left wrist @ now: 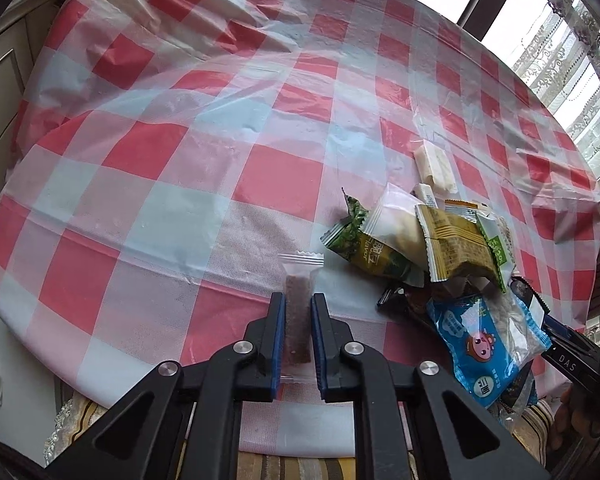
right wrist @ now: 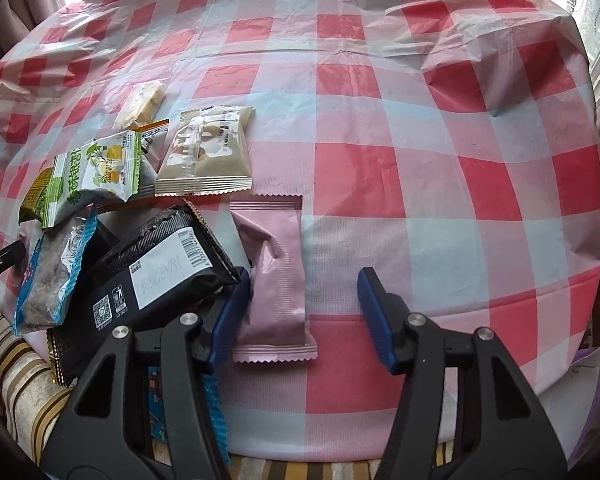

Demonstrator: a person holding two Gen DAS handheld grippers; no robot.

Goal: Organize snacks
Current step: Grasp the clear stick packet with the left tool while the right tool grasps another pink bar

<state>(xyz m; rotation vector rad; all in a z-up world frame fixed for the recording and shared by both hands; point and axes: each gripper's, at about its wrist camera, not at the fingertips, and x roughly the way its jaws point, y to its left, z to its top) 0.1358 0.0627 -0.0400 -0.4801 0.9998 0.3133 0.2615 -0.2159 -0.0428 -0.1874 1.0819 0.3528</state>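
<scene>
Lying flat on the worktop (left wrist: 148, 184), a slim clear-wrapped brown snack bar (left wrist: 299, 312) runs lengthwise between the blue pads of the left tongs (left wrist: 299, 300). The pads stand nearly closed and press against both long sides of the bar, so the bar is gripped. Its serrated top seal projects beyond the fingertips toward 12 o'clock.

At 3 o'clock from this bar sits the snack pile (left wrist: 440, 248): a green packet, a white pouch, a mustard-yellow packet, a black packet and a blue packet with a cartoon face (left wrist: 486, 344), overlapping one another. Two pale bars (left wrist: 432, 164) lie at 12 o'clock from the pile, apart from it.

In the right wrist view, a pink packet (right wrist: 278, 280) lies lengthwise on the worktop between the fingers of the right tongs (right wrist: 304, 284). These tongs are partly open. The left pad (right wrist: 232, 312) touches the packet's left edge, while the right pad (right wrist: 374, 316) stands clear of it with bare cloth between; the packet is not gripped.

At 9 o'clock from the pink packet, a black packet with a white barcode label (right wrist: 152, 276) leans against the left pad. At 11 o'clock lies a beige packet (right wrist: 208, 152), with a green-and-white packet (right wrist: 96, 168) just beside it at 9 o'clock.

A red, pink and white checked plastic cloth (right wrist: 420, 140) covers the round worktop, wrinkled toward the far edge. A striped cushion (right wrist: 16, 380) shows below the near edge at 8 o'clock.
</scene>
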